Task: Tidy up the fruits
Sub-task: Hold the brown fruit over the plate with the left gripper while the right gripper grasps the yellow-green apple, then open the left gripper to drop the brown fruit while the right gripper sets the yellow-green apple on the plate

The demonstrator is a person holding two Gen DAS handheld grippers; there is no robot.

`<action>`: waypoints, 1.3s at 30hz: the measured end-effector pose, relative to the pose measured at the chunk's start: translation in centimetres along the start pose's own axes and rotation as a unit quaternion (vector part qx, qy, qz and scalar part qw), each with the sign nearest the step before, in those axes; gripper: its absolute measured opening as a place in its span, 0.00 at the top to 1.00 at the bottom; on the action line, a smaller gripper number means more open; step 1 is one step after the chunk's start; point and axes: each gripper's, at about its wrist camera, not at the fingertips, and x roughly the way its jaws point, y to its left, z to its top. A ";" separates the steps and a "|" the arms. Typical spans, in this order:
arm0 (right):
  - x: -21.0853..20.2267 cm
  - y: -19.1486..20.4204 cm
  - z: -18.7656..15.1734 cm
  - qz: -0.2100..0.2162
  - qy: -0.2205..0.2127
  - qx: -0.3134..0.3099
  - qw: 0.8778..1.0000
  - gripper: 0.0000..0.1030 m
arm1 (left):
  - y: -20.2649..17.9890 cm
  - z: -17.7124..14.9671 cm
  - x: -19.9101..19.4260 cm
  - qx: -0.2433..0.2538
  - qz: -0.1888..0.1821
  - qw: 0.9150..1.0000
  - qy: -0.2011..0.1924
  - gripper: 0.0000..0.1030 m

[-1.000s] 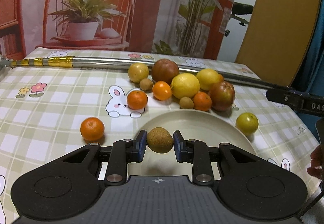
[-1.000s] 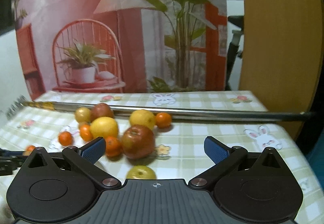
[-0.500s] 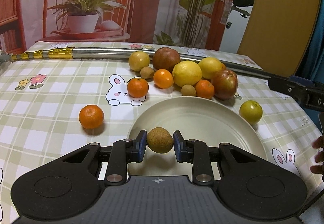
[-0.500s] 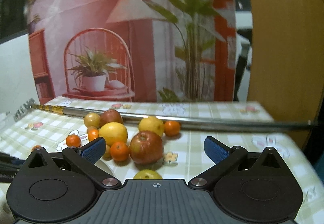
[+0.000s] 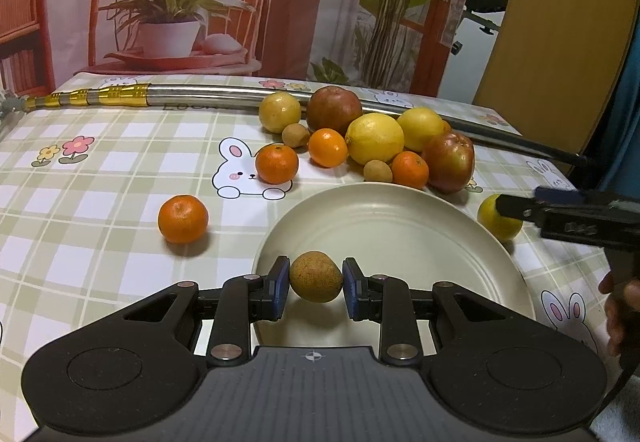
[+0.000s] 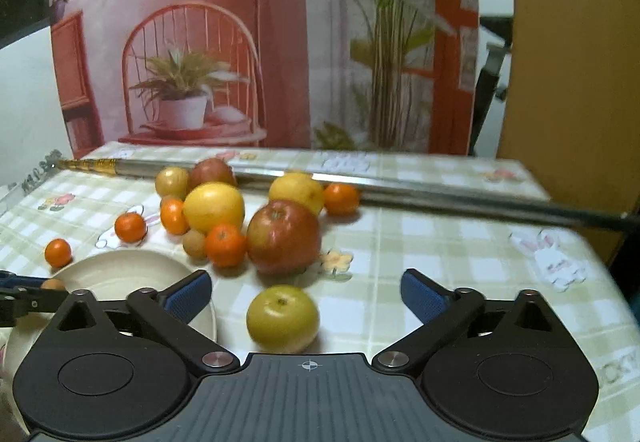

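Step in hand: loading the plate [image 5: 400,214]. Left gripper [image 5: 316,284] is clenched on a small brown fruit [image 5: 315,276], rough matte skin, roundish, held just above the near rim of the plate; next move there looks like lowering and letting go so it doesn't roll off the shallow dish. Right gripper [image 6: 306,292] has its jaws closing around a yellow-green fruit [image 6: 282,318] that sits on the tablecloth [image 6: 440,254] just beside the plate; pads not yet touching it, so nothing gripped. It's smooth, round, waxy, so pads should meet it at the widest part or it will squirt out. Remaining pile at the back by the metal pole [image 5: 192,92]: glossy red apple [image 6: 283,236], dimpled lemon [image 6: 214,206], small pebbly mandarins, one stray mandarin [image 5: 183,219] well apart on the left. Plate is plain cream, smooth, empty so far
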 end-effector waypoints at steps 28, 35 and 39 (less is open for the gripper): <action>-2.3 2.6 0.3 0.072 0.011 0.009 0.997 0.58 | -0.2 -0.4 -0.1 -0.005 -0.007 1.000 0.016 0.71; -2.8 6.2 -0.7 0.097 0.035 -0.041 0.994 0.58 | -0.4 -0.9 -0.4 0.001 -0.007 1.000 0.023 0.71; -2.4 7.0 -1.6 0.092 0.050 -0.046 0.993 0.58 | -0.3 -1.1 -0.4 -0.001 -0.006 1.000 0.027 0.71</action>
